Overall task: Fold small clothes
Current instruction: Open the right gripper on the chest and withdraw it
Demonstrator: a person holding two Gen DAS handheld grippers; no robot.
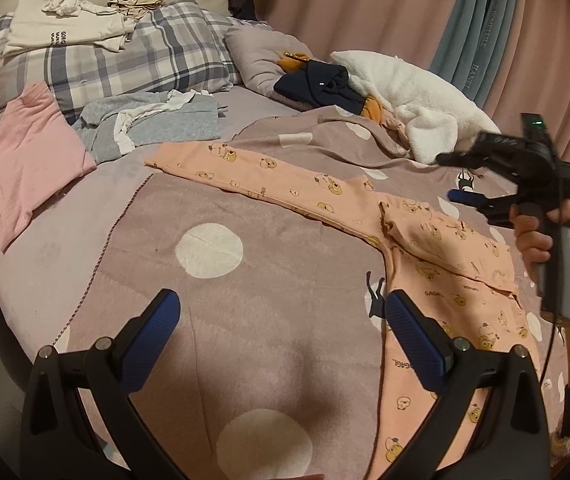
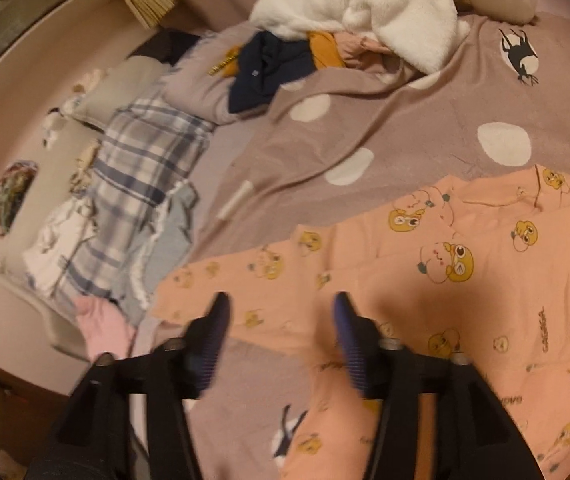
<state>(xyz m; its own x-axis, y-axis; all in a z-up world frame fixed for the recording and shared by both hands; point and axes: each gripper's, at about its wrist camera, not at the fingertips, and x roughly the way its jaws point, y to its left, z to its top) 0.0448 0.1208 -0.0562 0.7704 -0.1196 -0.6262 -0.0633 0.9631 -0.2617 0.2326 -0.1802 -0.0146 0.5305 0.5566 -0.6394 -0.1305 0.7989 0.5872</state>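
Note:
Peach pyjama trousers [image 1: 425, 236] printed with yellow cartoon figures lie spread on the mauve spotted blanket [image 1: 245, 208], one leg stretched to the left, the other running toward the camera. In the right wrist view the trousers [image 2: 465, 256] fill the lower right. My left gripper [image 1: 283, 312] hovers open above the blanket, its right finger [image 1: 417, 336] at the edge of the near leg. My right gripper [image 2: 281, 312] is open above the trousers with nothing between its fingers. From the left wrist view the right gripper [image 1: 455, 178] hangs at the right, held by a hand [image 1: 537, 236].
Folded pink garment [image 1: 25, 168] and grey clothes [image 1: 153, 124] lie at the left by plaid pillows [image 1: 125, 60] carrying white tops [image 1: 65, 28]. A pile of navy [image 1: 317, 84], orange and white fleece [image 1: 413, 96] clothes sits behind the trousers. Pink curtains [image 1: 365, 8] hang beyond the bed.

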